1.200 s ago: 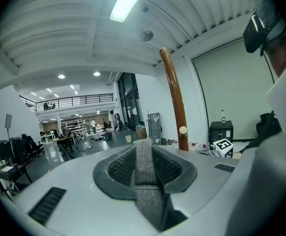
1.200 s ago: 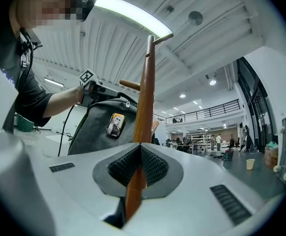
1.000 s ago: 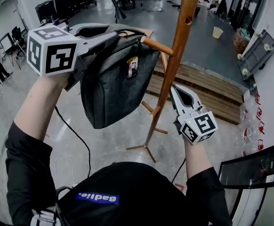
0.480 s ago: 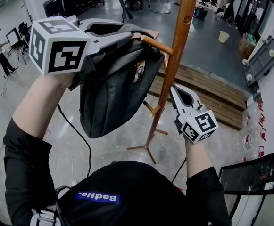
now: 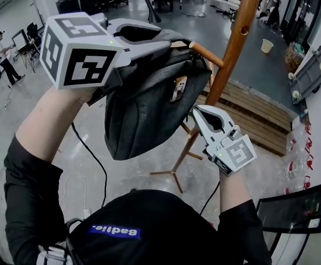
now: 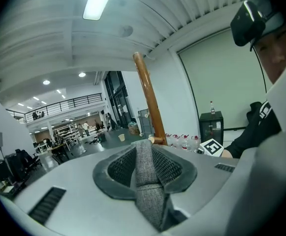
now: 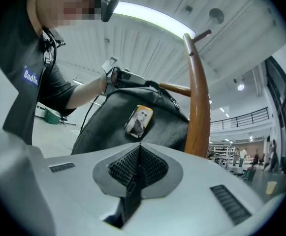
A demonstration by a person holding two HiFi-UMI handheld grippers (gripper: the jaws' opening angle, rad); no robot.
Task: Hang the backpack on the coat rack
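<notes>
Now one backpack (image 5: 149, 109), one rack (image 5: 232, 54); left gripper (image 6: 143, 146) clamps strap (image 6: 147, 186), right gripper (image 7: 139, 149) closed.

The backpack (image 5: 149, 109) is of dark grey cloth, with a small picture tag (image 5: 178, 88) on its front. It hangs tilted in the air, its grey strap (image 6: 145, 181) clamped in the left gripper (image 5: 168, 42). Its top is just beside a peg (image 5: 207, 54) of the wooden coat rack (image 5: 235, 48), which stands on the floor.
</notes>
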